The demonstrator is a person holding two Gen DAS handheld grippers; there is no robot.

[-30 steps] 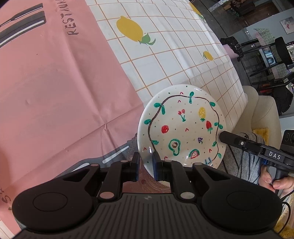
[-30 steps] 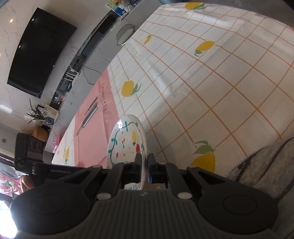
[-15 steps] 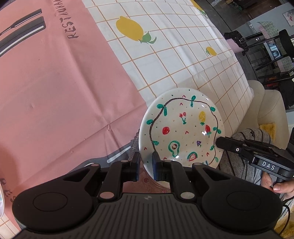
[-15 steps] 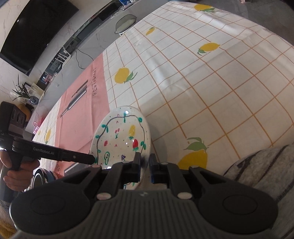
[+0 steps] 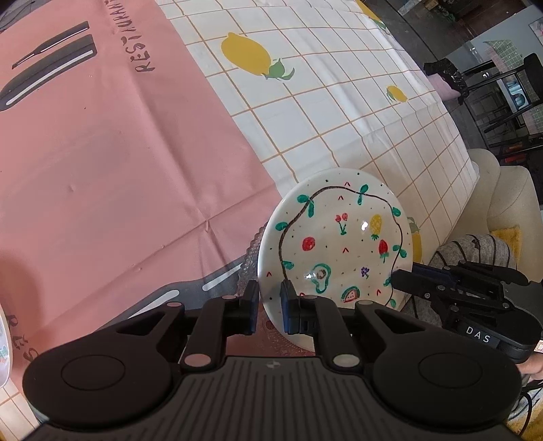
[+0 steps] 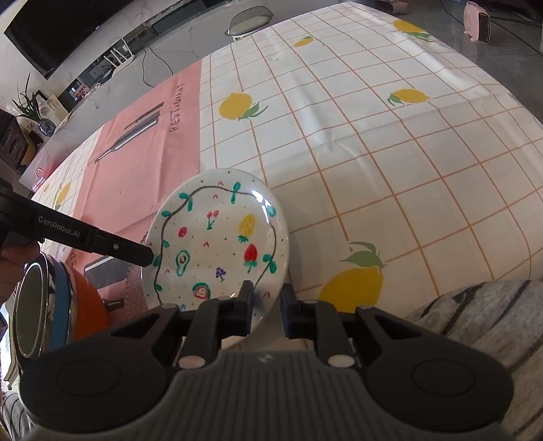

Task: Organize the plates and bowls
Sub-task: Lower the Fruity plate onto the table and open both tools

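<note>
Wall television; lemon-print tablecloth; cream armchair.

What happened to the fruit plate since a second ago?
The right gripper has just been opening, loosening its pinch on the fruit plate; the rim sits between its jaws. The plate has tipped from edge-on to nearly flat. The left gripper stays clamped on the opposite rim; the tablecloth is unchanged.

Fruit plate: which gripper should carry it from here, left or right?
Left. The left gripper has its jaws clamped on the fruit plate at its near rim. The right gripper has just been opening; the rim sits between its jaws with a visible gap, so it no longer grips.
</note>
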